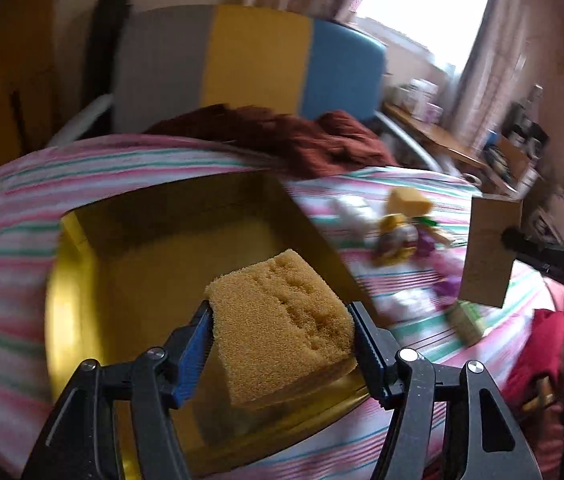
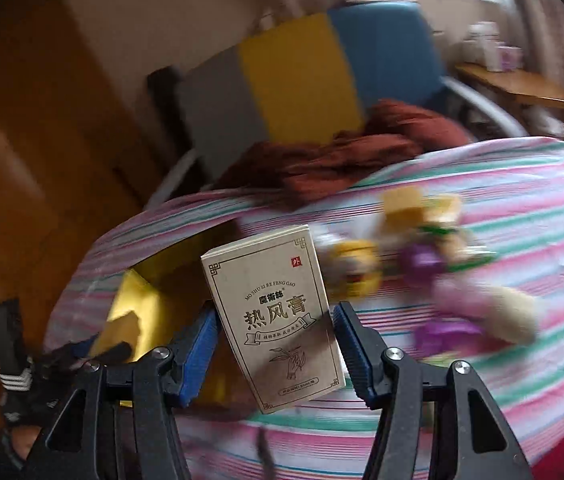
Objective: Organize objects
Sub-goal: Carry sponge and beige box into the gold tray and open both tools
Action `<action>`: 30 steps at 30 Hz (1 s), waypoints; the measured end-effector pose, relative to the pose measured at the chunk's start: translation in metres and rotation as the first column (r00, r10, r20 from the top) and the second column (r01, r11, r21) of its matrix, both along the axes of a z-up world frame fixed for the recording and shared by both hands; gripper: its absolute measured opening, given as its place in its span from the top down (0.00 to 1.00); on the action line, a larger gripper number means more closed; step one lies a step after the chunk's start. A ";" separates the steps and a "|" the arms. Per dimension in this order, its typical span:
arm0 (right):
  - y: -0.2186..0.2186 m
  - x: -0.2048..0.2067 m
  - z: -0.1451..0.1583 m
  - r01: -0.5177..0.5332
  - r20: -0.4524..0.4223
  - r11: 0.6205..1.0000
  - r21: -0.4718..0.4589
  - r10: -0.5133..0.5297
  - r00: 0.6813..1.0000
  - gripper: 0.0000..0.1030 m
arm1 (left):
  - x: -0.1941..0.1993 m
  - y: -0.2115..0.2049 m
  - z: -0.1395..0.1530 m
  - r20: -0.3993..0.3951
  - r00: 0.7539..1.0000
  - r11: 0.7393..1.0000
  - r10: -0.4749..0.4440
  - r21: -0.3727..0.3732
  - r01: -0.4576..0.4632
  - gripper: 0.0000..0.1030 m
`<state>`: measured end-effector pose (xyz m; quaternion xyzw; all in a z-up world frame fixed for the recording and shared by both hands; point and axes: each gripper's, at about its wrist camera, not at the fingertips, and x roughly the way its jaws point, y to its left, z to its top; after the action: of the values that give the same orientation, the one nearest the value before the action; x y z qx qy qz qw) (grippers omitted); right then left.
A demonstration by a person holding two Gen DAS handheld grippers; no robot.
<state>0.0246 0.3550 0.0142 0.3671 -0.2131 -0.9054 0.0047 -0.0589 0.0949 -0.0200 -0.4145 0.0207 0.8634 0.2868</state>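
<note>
My left gripper [image 1: 280, 322] is shut on a yellow-orange sponge [image 1: 282, 320] and holds it above the open yellow box [image 1: 78, 280] on the striped bedspread. My right gripper [image 2: 276, 322] is shut on a beige carton with Chinese print [image 2: 274, 312], held upright above the bedspread to the right of the yellow box [image 2: 138, 308]. The same carton [image 1: 488, 250] and the right gripper show at the right edge of the left wrist view. A blurred pile of small objects [image 1: 406, 232], with another yellow sponge and purple and yellow packets, lies on the bedspread right of the box; it also shows in the right wrist view [image 2: 422, 252].
A crumpled dark red cloth [image 1: 294, 136] lies at the far side of the bed. Behind it stands a grey, yellow and blue chair back [image 1: 250, 60]. A wooden shelf with jars [image 1: 434, 128] is at the right by the window. A wooden door [image 2: 22, 160] is at the left.
</note>
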 end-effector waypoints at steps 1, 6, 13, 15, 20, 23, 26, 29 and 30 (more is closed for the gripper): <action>-0.015 -0.008 -0.001 -0.033 0.003 0.999 -0.006 0.033 0.999 0.43 | 0.002 -0.014 -0.003 -0.003 1.000 0.999 0.031 -0.008 -0.031 0.36; -0.081 -0.048 -0.017 -0.164 0.066 0.986 -0.019 0.165 0.984 0.43 | 0.007 -0.056 -0.020 -0.015 0.992 0.991 0.127 -0.046 -0.127 0.35; -0.137 -0.074 -0.048 -0.258 0.157 0.963 -0.081 0.268 0.951 0.42 | 0.011 -0.086 -0.027 -0.023 0.974 0.973 0.227 -0.042 -0.228 0.22; -0.146 -0.074 -0.051 -0.271 0.167 0.960 -0.073 0.279 0.946 0.41 | 0.013 -0.094 -0.024 -0.044 0.966 0.965 0.257 -0.051 -0.259 0.12; -0.155 -0.063 -0.048 -0.274 0.173 0.962 -0.007 0.271 0.947 0.41 | 0.019 -0.109 -0.014 -0.101 0.944 0.946 0.313 -0.060 -0.320 0.07; -0.158 -0.058 -0.043 -0.269 0.163 0.962 0.052 0.257 0.952 0.41 | 0.021 -0.115 -0.007 -0.120 0.931 0.935 0.346 -0.042 -0.353 0.06; -0.161 -0.053 -0.037 -0.261 0.149 0.960 0.101 0.245 0.958 0.41 | 0.024 -0.116 0.001 -0.141 0.924 0.931 0.356 -0.030 -0.363 0.05; -0.163 -0.050 -0.035 -0.253 0.139 0.957 0.140 0.234 0.962 0.41 | 0.028 -0.112 0.005 -0.161 0.926 0.935 0.342 -0.036 -0.352 0.05; -0.163 -0.048 -0.036 -0.251 0.138 0.956 0.152 0.230 0.963 0.41 | 0.029 -0.110 0.006 -0.164 0.928 0.937 0.336 -0.039 -0.346 0.05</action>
<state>-0.0239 0.1919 -0.0216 0.4428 -0.0897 -0.8893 0.0712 -0.0298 -0.0153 -0.0142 -0.3527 -0.0005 0.9285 0.1160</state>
